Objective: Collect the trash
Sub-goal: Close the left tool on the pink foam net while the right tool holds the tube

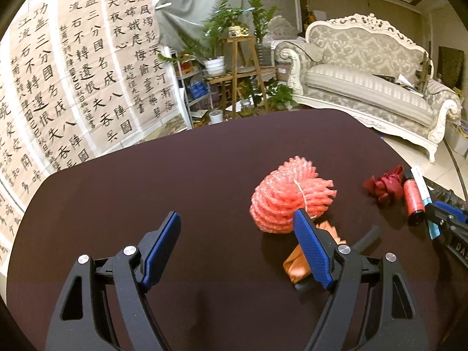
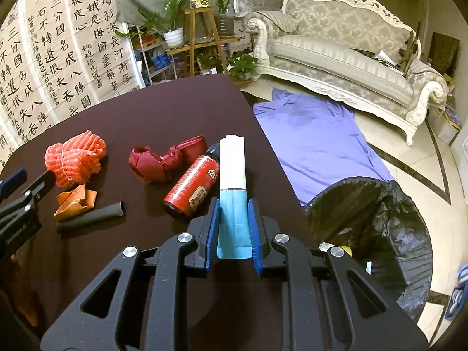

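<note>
Gripping a flat white-and-blue packet, my right gripper has its blue pads pressed against the packet's blue end, with the white end sticking out ahead over the dark table. I take the red bottle as my landmark: it lies on its side just left of the packet, and I cannot say for sure whether the two touch. Left of the bottle sits a crumpled dark red wrapper, right up against the bottle's neck end. Farther left of the bottle lies the pink foam fruit net, with a crumpled orange paper and a black tube nearer to me than the net. Right of the bottle, past the table's edge and down on the floor, stands a bin lined with a black bag, next to a purple cloth.

My left gripper is released, jaws spread wide with nothing between them, hanging over bare tabletop. Its right finger overlaps the orange paper and the near edge of the foam net in this view. The bottle lies far right.
</note>
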{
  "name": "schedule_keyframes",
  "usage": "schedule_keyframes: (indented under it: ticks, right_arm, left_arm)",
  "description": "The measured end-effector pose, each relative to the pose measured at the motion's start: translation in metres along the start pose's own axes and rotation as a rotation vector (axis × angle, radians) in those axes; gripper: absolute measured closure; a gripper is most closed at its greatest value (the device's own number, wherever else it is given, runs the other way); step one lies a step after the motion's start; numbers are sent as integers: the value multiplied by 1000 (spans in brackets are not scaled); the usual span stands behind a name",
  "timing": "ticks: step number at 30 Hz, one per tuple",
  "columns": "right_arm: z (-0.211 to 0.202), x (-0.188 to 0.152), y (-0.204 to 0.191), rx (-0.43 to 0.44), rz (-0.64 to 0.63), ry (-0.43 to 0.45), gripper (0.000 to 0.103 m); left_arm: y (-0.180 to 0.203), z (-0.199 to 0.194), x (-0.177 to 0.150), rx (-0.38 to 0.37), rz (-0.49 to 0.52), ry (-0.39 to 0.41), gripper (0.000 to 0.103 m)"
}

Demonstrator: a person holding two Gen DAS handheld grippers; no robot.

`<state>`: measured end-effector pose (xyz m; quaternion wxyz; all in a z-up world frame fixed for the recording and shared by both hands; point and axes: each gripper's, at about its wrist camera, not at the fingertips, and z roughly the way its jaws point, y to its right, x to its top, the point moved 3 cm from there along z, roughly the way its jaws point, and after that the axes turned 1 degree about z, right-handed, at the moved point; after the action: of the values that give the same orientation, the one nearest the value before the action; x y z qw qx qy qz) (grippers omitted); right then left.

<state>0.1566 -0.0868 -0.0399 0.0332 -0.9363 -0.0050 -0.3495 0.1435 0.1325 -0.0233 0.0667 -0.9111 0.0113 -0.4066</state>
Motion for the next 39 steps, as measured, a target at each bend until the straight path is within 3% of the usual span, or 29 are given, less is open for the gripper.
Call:
schedule_keyframes:
  ticks: [19,25,31,39]
  right_arm:
    - [13,9,-9,47,-18,-21,83]
    - [13,10,-9,47,-18,-21,83]
    - [12,10,-9,47,-16,-19,83]
    - [2,1,-11,50,-7,-5,84]
  left_arm:
    - [20,27,24,-100,42,-5,26]
    - [28,27,23,-151,72,-7,62]
    - [31,17,23,-110,103,34,66]
    - [17,-14,19,-88,55,83,66]
